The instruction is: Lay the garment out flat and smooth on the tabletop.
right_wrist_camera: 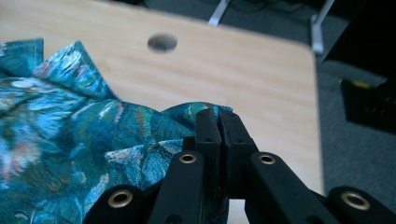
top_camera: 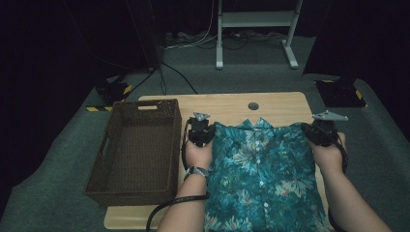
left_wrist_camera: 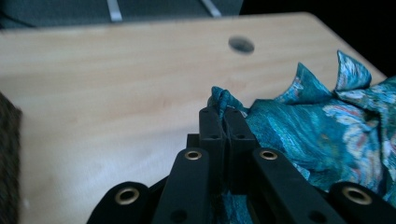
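Note:
A teal floral button shirt (top_camera: 263,169) lies front-up on the wooden table (top_camera: 227,104), collar toward the far edge. My left gripper (top_camera: 200,131) is at the shirt's left shoulder; in the left gripper view (left_wrist_camera: 223,113) its jaws are shut on a pinched fold of the shirt (left_wrist_camera: 317,135). My right gripper (top_camera: 321,131) is at the right shoulder, and in the right gripper view (right_wrist_camera: 218,116) its jaws are pressed together on the shirt's (right_wrist_camera: 70,135) edge. The shirt's lower part runs off the near edge.
An empty dark wicker basket (top_camera: 138,150) stands on the table's left side, close to my left hand. A round cable hole (top_camera: 253,106) sits near the far edge. Grey carpet surrounds the table, with a white desk frame (top_camera: 256,29) and cables beyond.

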A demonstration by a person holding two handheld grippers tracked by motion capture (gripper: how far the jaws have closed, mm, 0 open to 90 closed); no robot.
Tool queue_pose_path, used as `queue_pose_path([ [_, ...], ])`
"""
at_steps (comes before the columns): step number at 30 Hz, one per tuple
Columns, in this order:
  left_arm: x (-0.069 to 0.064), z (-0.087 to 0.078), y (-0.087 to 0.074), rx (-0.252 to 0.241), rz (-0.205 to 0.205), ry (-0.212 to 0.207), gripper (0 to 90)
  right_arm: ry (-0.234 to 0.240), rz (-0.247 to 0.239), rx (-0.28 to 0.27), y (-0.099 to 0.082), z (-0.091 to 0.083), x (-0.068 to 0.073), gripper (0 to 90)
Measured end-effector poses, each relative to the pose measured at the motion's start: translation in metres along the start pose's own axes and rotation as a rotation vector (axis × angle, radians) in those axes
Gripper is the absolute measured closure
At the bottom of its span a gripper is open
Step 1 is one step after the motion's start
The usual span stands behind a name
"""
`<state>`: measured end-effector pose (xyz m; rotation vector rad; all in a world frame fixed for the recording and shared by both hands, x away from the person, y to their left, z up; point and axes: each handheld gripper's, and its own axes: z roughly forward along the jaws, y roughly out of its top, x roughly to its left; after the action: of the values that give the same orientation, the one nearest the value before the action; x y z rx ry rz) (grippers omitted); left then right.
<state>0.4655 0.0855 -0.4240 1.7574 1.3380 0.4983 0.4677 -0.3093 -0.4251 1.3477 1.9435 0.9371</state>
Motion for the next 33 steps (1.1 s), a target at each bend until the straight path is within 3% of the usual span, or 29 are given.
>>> queue_pose_path([
  [1,0.001,-0.005,0.012,-0.022,0.004,0.004,87.9,-0.007,0.0,-0.024,0.011,-0.005,-0.002,86.9],
  [8,0.0,-0.02,0.05,-0.106,0.011,0.023,87.9,-0.039,-0.003,-0.098,0.042,-0.018,-0.004,86.9],
  [12,-0.003,-0.022,0.056,-0.121,0.008,0.008,87.7,-0.039,-0.016,-0.12,0.053,-0.022,0.0,86.9],
  [16,0.0,-0.019,0.035,-0.088,0.002,0.011,87.7,-0.032,-0.023,-0.111,0.04,-0.021,0.006,86.9],
  [23,0.001,-0.014,-0.014,-0.022,-0.004,-0.005,87.6,0.0,-0.016,-0.085,-0.004,-0.025,0.017,86.8],
  [33,-0.009,-0.029,-0.076,0.015,0.01,-0.04,87.2,0.044,-0.02,-0.068,-0.057,-0.044,0.035,86.7],
])
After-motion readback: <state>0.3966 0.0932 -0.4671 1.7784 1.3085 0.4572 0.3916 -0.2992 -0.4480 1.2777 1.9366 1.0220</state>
